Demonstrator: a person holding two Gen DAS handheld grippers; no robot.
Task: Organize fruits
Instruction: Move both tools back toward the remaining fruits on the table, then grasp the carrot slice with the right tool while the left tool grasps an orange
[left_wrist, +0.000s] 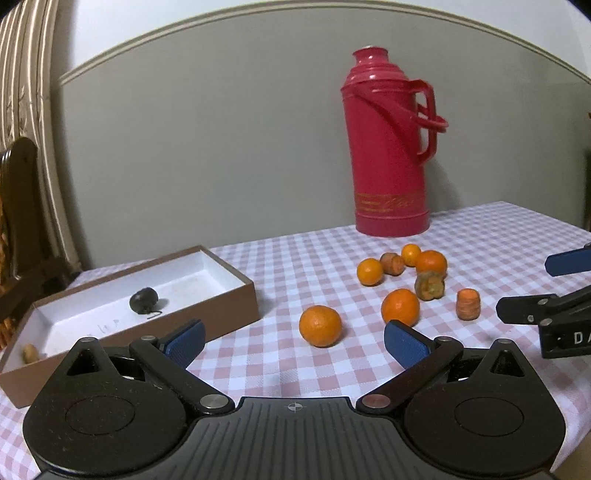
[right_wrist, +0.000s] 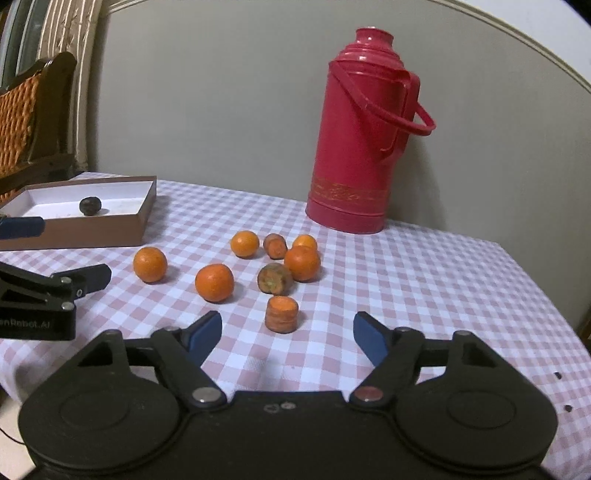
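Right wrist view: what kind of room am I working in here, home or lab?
Most likely a home dining area. A pink checked tablecloth covers the table, a red thermos flask stands against a panelled wall, and a dark wooden chair with a woven back sits beside striped curtains.

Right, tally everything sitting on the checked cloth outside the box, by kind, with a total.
Oranges: 5
Carrot chunks: 3
Red thermos: 1
Total: 9
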